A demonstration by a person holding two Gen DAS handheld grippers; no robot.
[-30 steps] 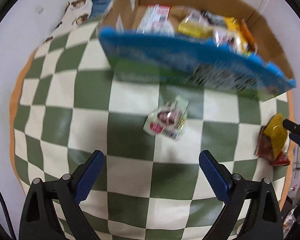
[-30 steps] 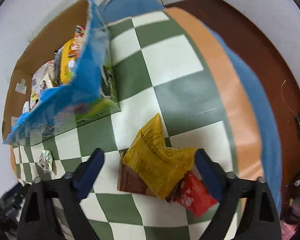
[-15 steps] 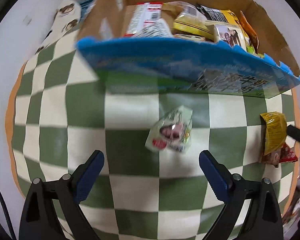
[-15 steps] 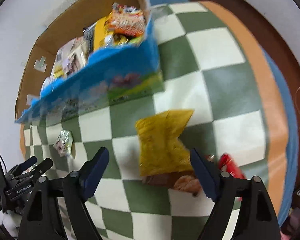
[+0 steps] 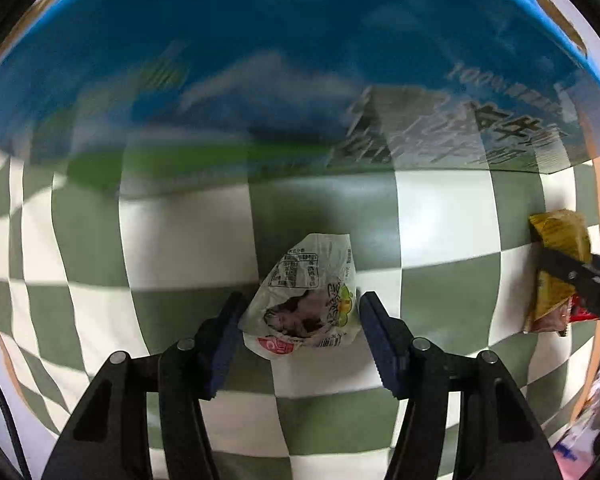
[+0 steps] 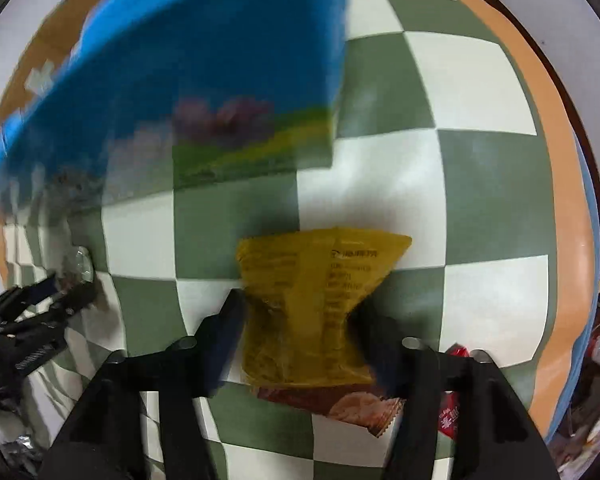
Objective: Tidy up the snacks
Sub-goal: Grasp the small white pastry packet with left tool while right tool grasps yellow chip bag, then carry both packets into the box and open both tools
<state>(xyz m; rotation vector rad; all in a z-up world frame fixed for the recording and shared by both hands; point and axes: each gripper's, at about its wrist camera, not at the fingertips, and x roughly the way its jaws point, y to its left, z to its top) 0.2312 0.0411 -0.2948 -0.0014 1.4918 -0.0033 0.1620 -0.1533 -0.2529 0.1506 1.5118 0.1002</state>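
Note:
My left gripper (image 5: 300,320) has its pads touching both sides of a small white snack packet (image 5: 306,304) that lies on the green-and-white checked cloth (image 5: 188,240). My right gripper (image 6: 300,320) pinches a yellow snack bag (image 6: 316,304) at its waist; the bag lies on a brown packet (image 6: 352,404) with a red packet (image 6: 450,416) beside it. The yellow bag also shows at the right edge of the left wrist view (image 5: 560,264). The blue-sided cardboard snack box (image 5: 260,64) stands close behind both; it also shows in the right wrist view (image 6: 204,92).
The cloth's orange border (image 6: 556,184) runs along the right side, with dark floor beyond it. The left gripper shows at the left edge of the right wrist view (image 6: 32,312). Clutter lies at the bottom right (image 6: 596,432).
Both grippers have dropped to the cloth and moved forward. The left jaws have closed on the white packet and the right jaws on the yellow bag. The box now fills the upper view.

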